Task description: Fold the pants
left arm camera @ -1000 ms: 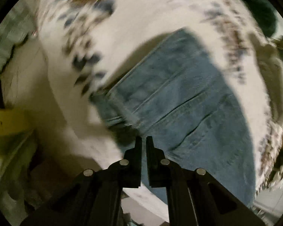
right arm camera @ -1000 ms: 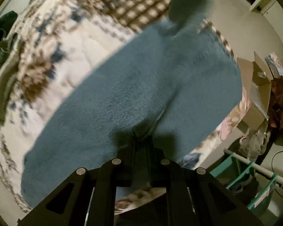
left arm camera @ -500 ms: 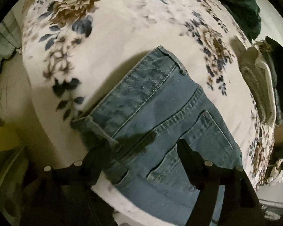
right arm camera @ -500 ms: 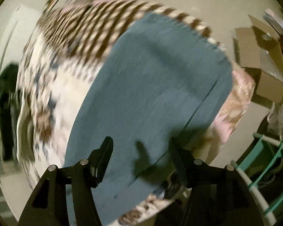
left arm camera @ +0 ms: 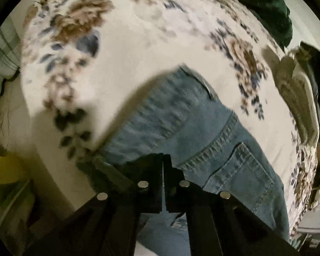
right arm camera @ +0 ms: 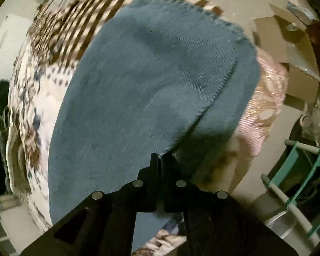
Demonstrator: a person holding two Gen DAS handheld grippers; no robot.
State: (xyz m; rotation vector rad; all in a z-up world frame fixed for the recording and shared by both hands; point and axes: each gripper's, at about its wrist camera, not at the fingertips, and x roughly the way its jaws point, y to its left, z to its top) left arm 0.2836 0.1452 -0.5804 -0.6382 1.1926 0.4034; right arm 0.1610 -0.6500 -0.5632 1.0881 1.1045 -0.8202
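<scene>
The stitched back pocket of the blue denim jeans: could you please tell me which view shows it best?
The left wrist view: the stitched back pocket and seams show beside the left gripper. The right wrist view shows only plain denim, no pocket.

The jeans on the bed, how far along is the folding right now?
Done: the jeans lie on the floral bedspread, legs stacked one on the other in the right wrist view. In hand: the left gripper looks shut on the waistband end and the right gripper looks shut on the leg edge. Left: no crosswise fold shows yet, so hem to waist has not been done.
</scene>
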